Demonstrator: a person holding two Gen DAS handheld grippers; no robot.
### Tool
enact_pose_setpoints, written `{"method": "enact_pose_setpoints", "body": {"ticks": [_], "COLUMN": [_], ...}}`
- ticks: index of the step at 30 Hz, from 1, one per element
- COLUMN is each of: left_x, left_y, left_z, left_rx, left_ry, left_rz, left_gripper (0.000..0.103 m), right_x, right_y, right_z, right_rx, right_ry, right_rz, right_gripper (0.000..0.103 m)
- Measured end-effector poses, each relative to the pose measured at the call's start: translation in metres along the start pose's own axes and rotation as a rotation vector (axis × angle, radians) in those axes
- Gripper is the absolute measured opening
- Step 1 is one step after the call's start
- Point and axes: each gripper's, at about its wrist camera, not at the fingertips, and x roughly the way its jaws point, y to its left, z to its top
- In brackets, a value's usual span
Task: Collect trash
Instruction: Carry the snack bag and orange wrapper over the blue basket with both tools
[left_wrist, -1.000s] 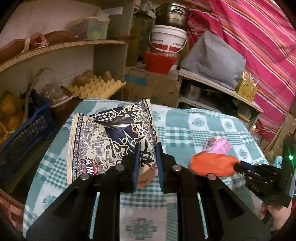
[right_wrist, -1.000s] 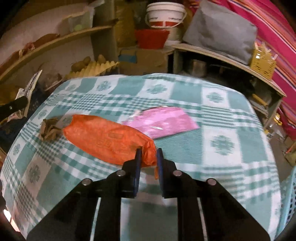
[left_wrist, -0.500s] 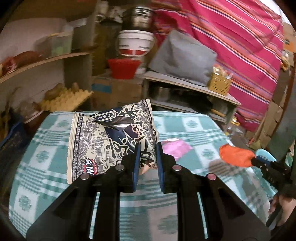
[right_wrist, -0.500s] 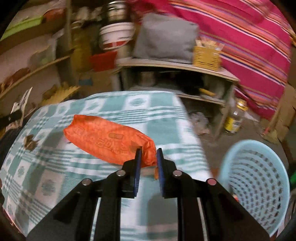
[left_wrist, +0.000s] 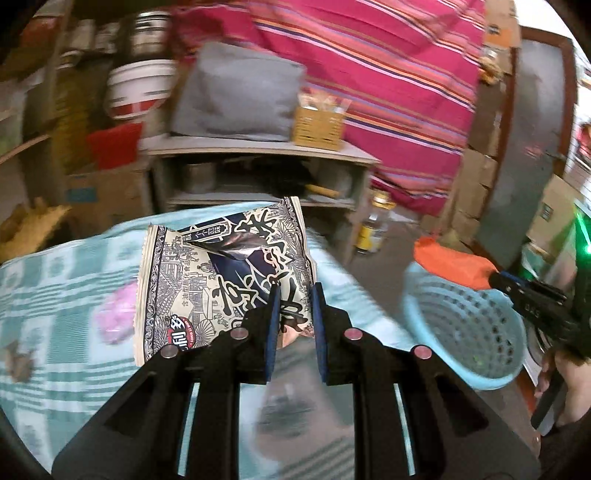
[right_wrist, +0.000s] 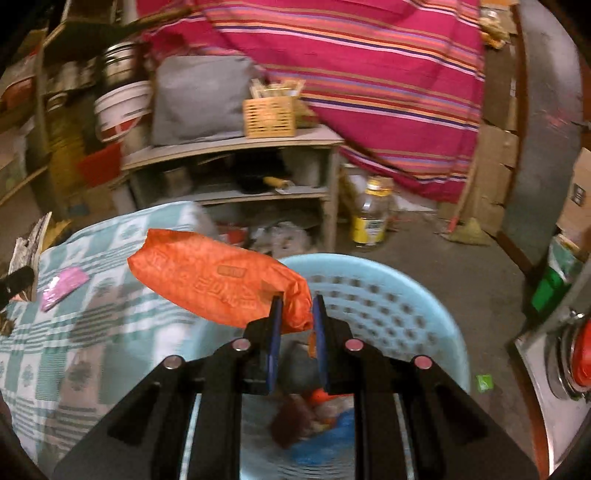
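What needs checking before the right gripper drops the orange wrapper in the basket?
1. Right gripper shut on the orange wrapper: ok.
2. Wrapper over the light blue basket: not ok, most of it hangs out past the rim toward the table.
3. Basket has room: ok, only some trash at the bottom.
4. Left gripper holding the printed snack bag: ok.
5. Left gripper clear of the basket: ok, over the table edge.
6. Table cleared: not ok, pink wrapper remains.
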Motion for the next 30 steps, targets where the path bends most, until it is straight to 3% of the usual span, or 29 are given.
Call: {"method": "enact_pose_setpoints", "body": {"ticks": [9,17,23,30], "left_x": [0.033,0.050,0.059,0.072], "left_y": [-0.089,-0.145,-0.171,-0.181], "left_z": [-0.006,-0.018,-0.025,-0.030], "left_rx": [0.090,0.159,0.186,0.191], "left_ry": [0.029,0.054,0.061,0.078], "left_rz": [-0.141,-0.219,-0.257,-0.246], "left_gripper": [0.016,0.016,0.016,0.023], "right_x": [-0.002,-0.004,-0.004,-0.003], "right_y": [-0.057,-0.093,-0.117,-0.123], "right_z": [-0.009,-0.016,-0.020,-0.022], "right_rx": [0.058,0.103,0.134,0.142], "right_ry": [0.019,0.028,0.040,0.048], "right_rz": [-0.065,-0.094,-0.110,-0.109], "right_gripper": [0.017,0.017,0.017,0.017]}}
